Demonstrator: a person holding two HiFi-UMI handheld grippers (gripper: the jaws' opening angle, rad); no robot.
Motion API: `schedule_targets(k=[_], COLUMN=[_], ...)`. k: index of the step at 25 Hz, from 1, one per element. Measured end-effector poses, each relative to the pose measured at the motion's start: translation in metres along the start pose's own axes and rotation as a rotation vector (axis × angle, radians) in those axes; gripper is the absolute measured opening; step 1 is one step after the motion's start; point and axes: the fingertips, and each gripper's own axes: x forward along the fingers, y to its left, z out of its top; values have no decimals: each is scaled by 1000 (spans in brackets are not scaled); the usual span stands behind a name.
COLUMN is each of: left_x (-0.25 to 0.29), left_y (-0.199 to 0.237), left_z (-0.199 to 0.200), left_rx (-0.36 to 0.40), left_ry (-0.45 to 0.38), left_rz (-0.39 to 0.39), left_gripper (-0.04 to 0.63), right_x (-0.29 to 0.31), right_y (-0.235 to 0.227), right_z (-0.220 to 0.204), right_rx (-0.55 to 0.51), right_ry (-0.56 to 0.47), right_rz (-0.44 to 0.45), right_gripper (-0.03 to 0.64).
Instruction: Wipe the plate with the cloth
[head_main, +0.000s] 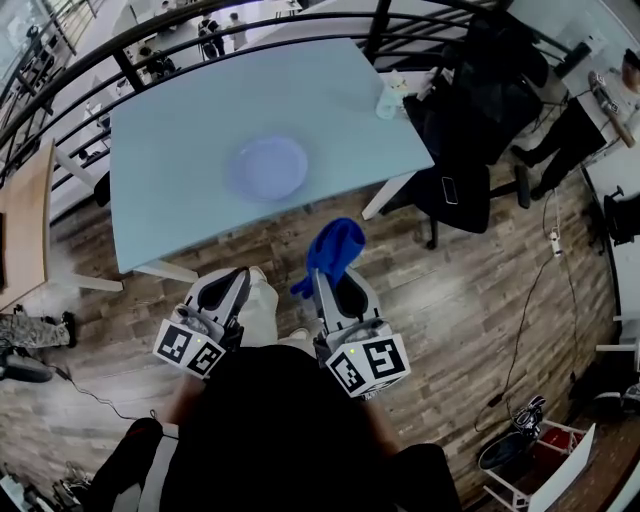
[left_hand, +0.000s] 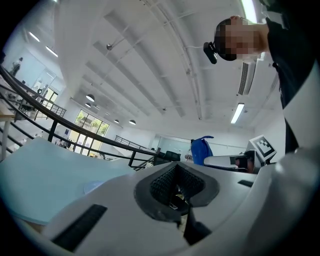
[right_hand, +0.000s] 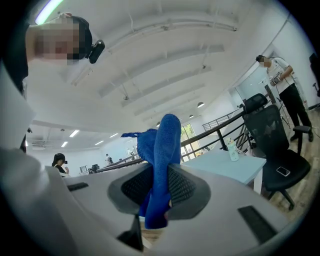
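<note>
The right gripper (head_main: 328, 280) pinches the cloth (head_main: 336, 245), the left gripper (head_main: 238, 282) is closed on nothing — reach far to the plate (head_main: 268, 167), press softly, rub round and round.

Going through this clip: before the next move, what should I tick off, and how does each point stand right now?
1. Blue terry cloth clamped in right claw: ok.
2. Left claw empty, jaws together: ok.
3. Round pale blue plate flat on the light blue table, nothing on it: ok.
4. Cloth touching plate: not ok; both claws sit short of the table's near edge, above the wooden floor.
5. Tabletop between near edge and plate free: ok.
6. Dirt on plate: cannot tell.
</note>
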Motion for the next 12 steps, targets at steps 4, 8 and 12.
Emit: schedule_targets(k=[4,8,12], left_x=[16,41,72], left_y=[15,39,65], left_z=[0,3,9], left_rx=[6,-19,-34], left_ry=[1,-5,-7], left_rz=[10,20,18], left_gripper=[1,0,0], right_x=[20,43,73], right_y=[-8,-17,-32], right_z=[-4,-2,2], right_rx=[-11,-9,-3], right_ry=[22,51,67], right_rz=[2,3,-20], right_gripper=[78,78,78])
